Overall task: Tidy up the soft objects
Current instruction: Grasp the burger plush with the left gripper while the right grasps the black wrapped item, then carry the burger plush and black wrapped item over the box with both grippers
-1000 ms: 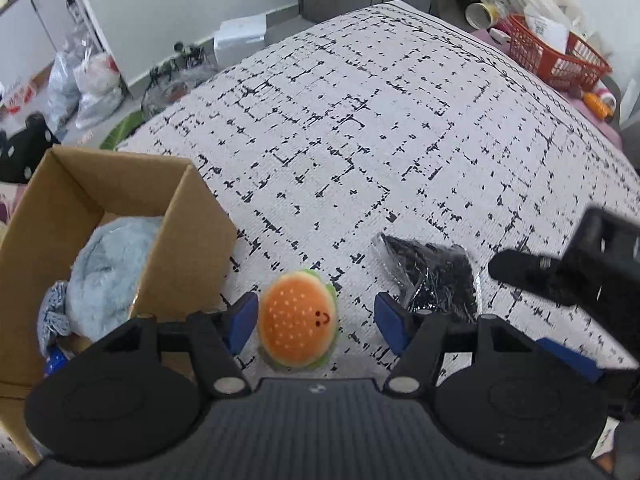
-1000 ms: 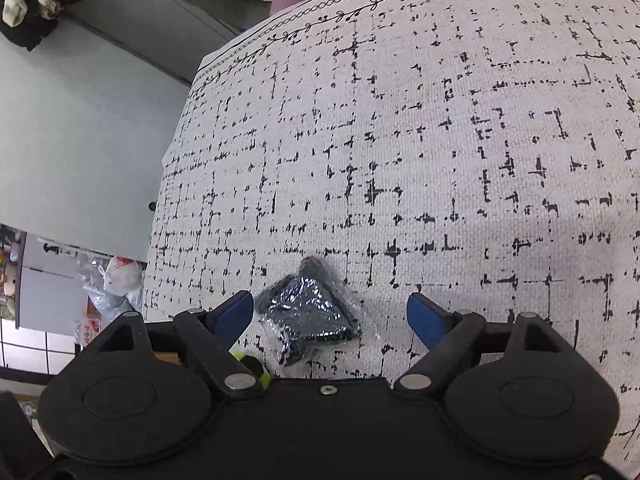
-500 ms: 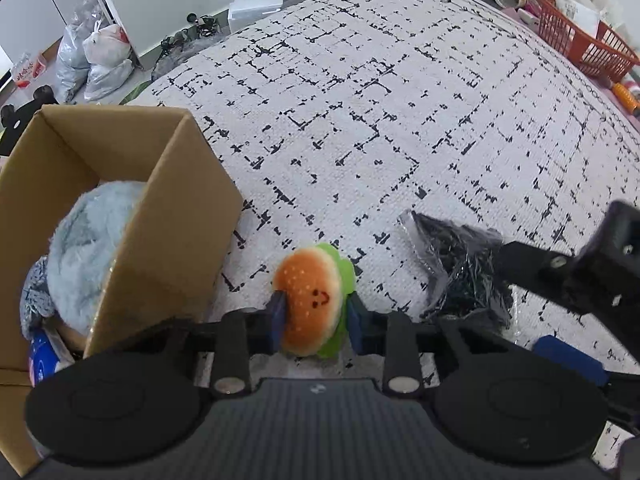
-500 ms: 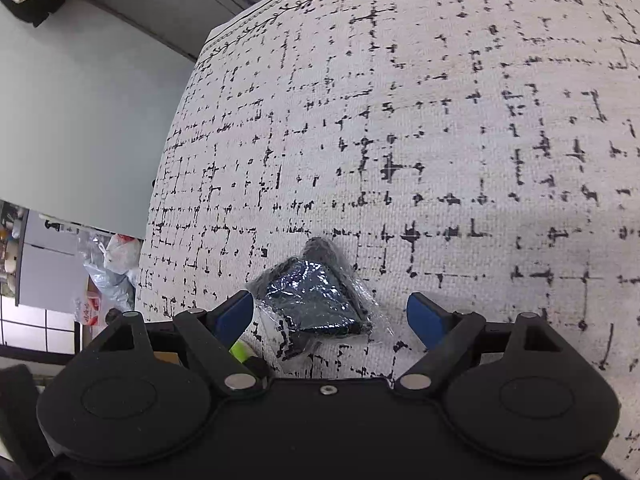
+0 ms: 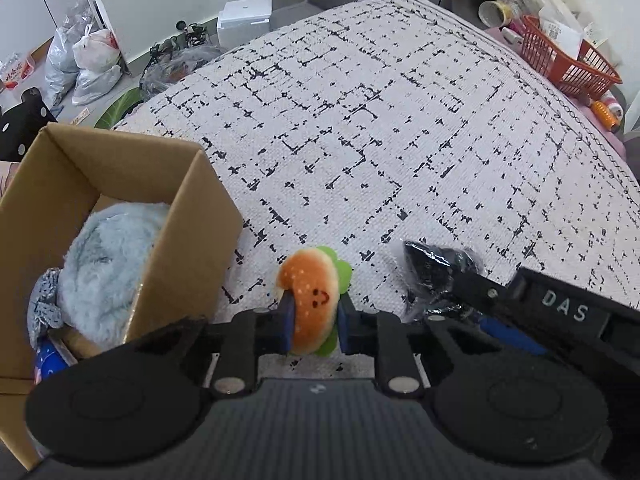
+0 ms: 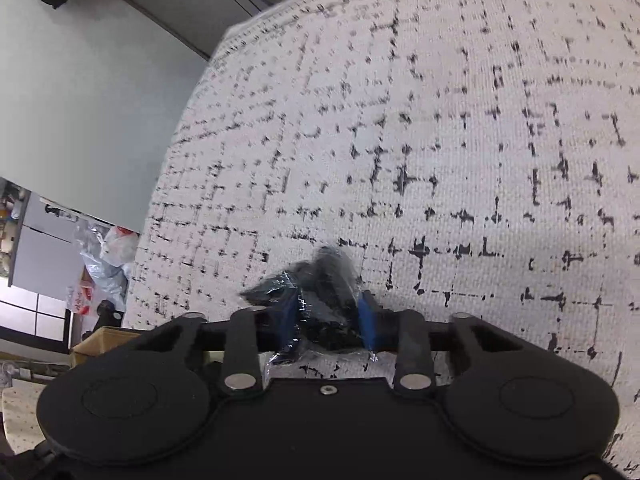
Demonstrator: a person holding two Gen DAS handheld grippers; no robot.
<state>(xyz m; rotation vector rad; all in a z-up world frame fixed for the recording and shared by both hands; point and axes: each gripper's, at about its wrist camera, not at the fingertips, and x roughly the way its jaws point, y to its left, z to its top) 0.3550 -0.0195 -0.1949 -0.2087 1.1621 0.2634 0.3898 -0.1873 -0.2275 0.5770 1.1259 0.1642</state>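
1. The patterned surface (image 5: 400, 140), white woven cloth with broken black lines, filled most of both views. Whether it was a bed or a covered counter could not be told.
2. A cardboard box (image 5: 192, 248) stood open at 9 o'clock in the left wrist view, on that surface. A pale blue fluffy plush (image 5: 108, 264) lay inside it, with a grey patterned cloth item (image 5: 44, 304) just beside the plush at the box's near end.
3. An orange plastic basket (image 5: 568, 60) sat beyond the surface's far edge at 2 o'clock in the left wrist view, with bottles and cups near it.
4. Filled plastic bags (image 5: 88, 60) lay on the floor at 10 o'clock, well apart from the box.
5. The left tongs (image 5: 314, 320) had just been closing and now pinched the burger plush (image 5: 312, 300) between their blue pads, at 6 o'clock in the left wrist view. The plush stood on edge, its small face turned to the camera, green trim showing behind. It was just beside the box's right wall, not touching it.
6. The right tongs (image 6: 328, 316) had just been closing and now gripped the black item in clear wrap (image 6: 324, 292), the pads pressing both sides. The wrap was crumpled out past the pads. In the left wrist view the bundle sat at 4 o'clock, near the burger plush but apart from it. The picture there was blurred; the contents could not be identified.
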